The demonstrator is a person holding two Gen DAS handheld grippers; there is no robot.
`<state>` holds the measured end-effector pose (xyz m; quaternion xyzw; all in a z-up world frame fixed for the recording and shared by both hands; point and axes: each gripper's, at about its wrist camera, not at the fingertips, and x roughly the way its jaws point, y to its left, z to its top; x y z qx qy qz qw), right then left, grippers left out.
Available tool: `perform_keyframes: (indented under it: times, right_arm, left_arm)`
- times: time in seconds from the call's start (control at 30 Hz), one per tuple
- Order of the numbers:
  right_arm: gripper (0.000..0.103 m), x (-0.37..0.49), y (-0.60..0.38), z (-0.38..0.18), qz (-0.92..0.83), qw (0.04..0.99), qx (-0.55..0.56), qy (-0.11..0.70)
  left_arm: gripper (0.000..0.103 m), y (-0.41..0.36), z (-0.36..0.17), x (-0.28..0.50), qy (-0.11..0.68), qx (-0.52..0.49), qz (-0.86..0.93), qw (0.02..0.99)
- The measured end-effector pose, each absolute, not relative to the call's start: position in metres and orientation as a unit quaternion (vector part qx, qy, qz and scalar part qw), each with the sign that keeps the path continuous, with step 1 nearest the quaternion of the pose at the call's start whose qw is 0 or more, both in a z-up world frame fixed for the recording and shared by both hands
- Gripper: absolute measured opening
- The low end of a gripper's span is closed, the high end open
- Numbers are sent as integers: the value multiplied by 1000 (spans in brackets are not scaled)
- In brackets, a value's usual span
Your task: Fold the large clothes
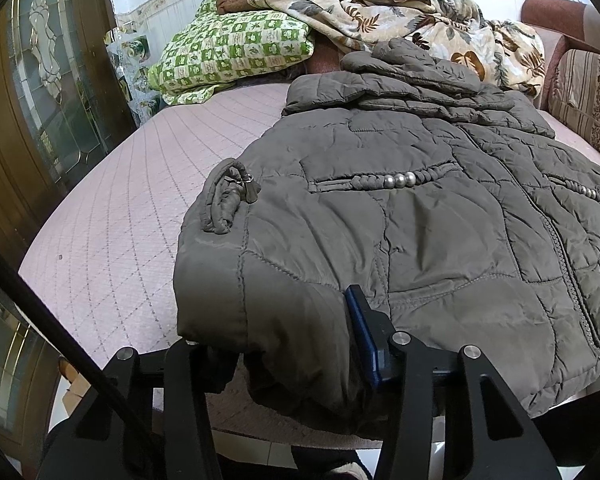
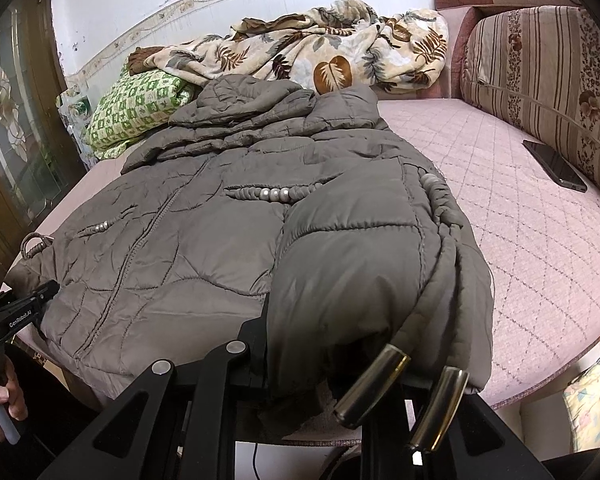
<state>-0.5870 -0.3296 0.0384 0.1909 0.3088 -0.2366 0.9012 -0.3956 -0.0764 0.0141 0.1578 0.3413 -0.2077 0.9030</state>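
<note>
On pink mattress (image 1: 112, 208): grey puffer jacket (image 1: 420, 216) laid flat, hood at far end, hem at near edge.
Left wrist view: left gripper (image 1: 288, 344) clamped on the jacket's near-left hem corner, fabric bunched between fingers. Green quilt (image 1: 228, 56), leaf blanket (image 1: 412, 28) far.
Right wrist view: right gripper (image 2: 324, 360) grips near-right hem corner, drawcord toggles (image 2: 372, 384) hanging beside. Phone (image 2: 554, 164) right. No containers visible.
</note>
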Motion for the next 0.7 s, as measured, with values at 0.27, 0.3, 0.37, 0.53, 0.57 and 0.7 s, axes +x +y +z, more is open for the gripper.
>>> perform_keyframes:
  times: [0.27,0.3,0.37,0.53,0.57,0.7]
  right_arm:
    - [21,-594,-328,51,-234,909,194,284]
    - [21,-595,-327,54,-235,911,193,280]
    - [21,-597,-326,59,-237,914,189,271]
    - [20,-600,-322,72,-237,922,173,252]
    - [20,-601,-321,74,-237,923,171,249]
    - [20,-605,-320,84,-232,927,172,240]
  left_arm:
    - [36,-69,25,-400,332,141,-215,908]
    - [35,-67,27,-401,328,139,-217,909]
    - [33,-66,31,-404,319,140,-219,911]
    - [27,-65,43,-411,293,143,-226,918]
    - [27,-63,46,-412,288,141,-227,920]
    - [26,-59,59,-410,274,134,-234,923]
